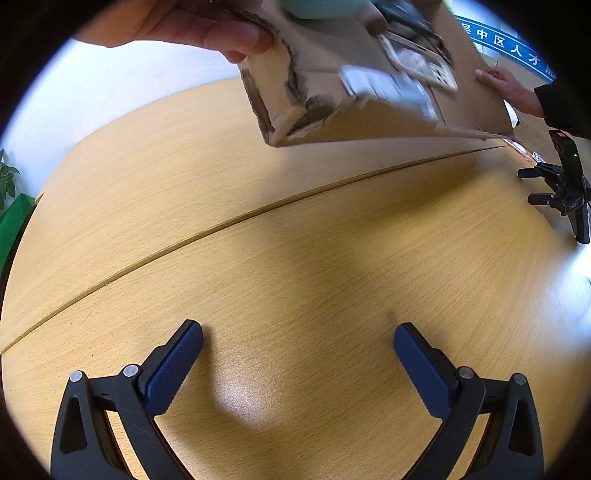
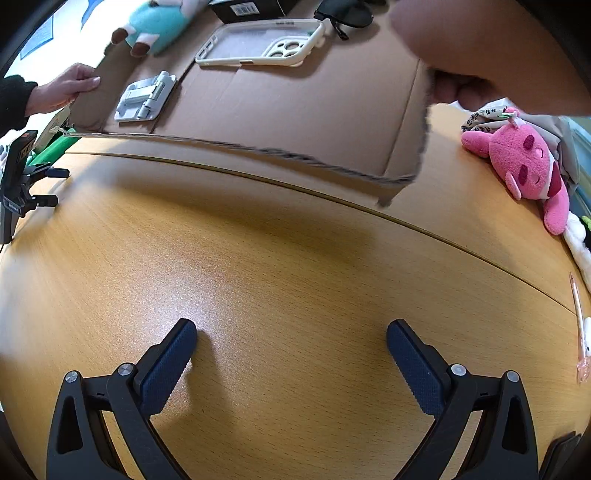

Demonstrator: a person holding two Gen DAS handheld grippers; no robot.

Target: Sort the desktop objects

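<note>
Two bare hands hold a cardboard sheet [image 2: 295, 110] tilted above the wooden table [image 2: 277, 277]. On it lie a grey folding stand [image 2: 144, 98], a cream phone case [image 2: 258, 44], sunglasses [image 2: 343, 16], a black box [image 2: 251, 9] and a teal plush toy [image 2: 155, 26]. The left wrist view shows the sheet [image 1: 369, 103] from the other side, blurred. My left gripper [image 1: 297, 339] is open and empty over bare table. My right gripper [image 2: 291, 338] is open and empty too.
A pink plush toy [image 2: 524, 162] lies at the table's right edge beside a printed cloth bag [image 2: 484, 116]. A pink pen [image 2: 581, 325] lies farther right. A black clamp stand [image 2: 16, 184] sits at the left; it also shows in the left wrist view [image 1: 565, 184].
</note>
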